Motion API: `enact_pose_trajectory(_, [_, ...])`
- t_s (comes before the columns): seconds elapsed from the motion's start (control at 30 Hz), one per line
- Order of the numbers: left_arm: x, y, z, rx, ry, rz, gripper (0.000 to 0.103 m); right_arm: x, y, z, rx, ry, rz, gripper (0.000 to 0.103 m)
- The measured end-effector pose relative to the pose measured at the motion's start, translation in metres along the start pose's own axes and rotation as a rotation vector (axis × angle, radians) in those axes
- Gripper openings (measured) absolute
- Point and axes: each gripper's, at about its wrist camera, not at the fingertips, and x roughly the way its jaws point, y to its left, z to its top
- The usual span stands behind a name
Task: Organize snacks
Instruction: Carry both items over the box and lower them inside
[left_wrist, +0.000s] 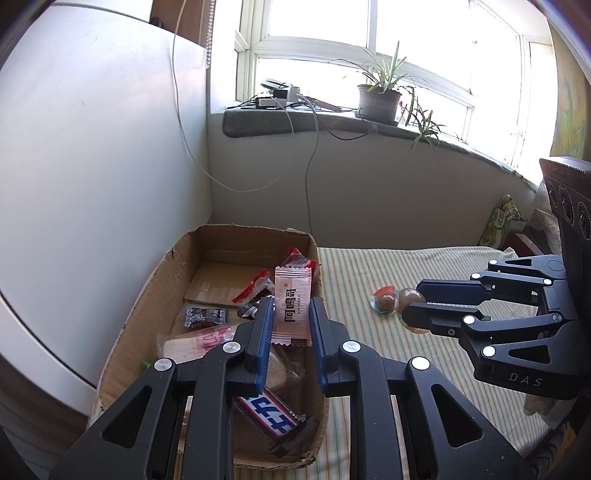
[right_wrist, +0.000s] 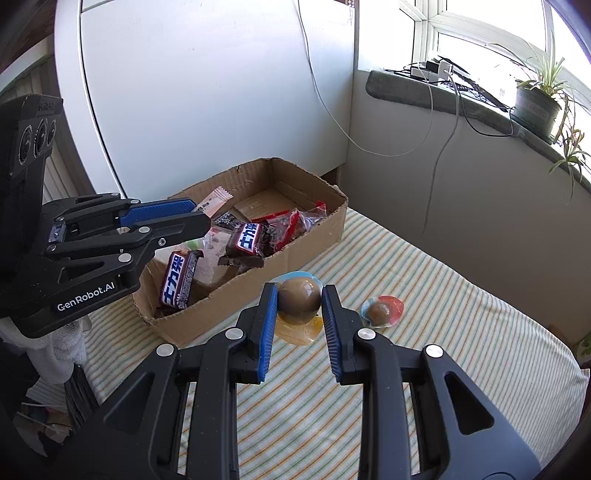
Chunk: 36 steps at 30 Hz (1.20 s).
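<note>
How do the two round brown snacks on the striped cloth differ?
The larger brown ball sits between the right hand-held gripper fingers on a yellow-and-blue wrapper; the smaller brown ball lies free beside it, on a red-and-blue wrapper. Both rest on the striped cloth, outside the cardboard box.

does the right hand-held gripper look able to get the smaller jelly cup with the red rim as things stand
Probably not yet: the right hand-held gripper already brackets a larger brown jelly cup. The smaller cup lies uncovered on the striped cloth beside it.

Both wrist cameras sit close above the striped cloth (right_wrist: 443, 295). The left looks down into the cardboard box (left_wrist: 155, 280); the right faces it from its right. Both share box and windowsill (left_wrist: 332, 125).
</note>
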Motion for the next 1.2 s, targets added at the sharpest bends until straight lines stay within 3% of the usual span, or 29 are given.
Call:
enact_pose_trajectory(0.63, [-0.002, 0.048, -0.009, -0.059, 0.003, 0.062, 0.018, 0.047, 0.042, 0.043, -0.052, 0.019, 0.035, 0.025])
enact_pose_trajectory(1.2, [0.011, 0.066, -0.009, -0.082, 0.022, 0.078, 0.019, 0.081, 0.051, 0.053, -0.054, 0.062, 0.061, 0.026])
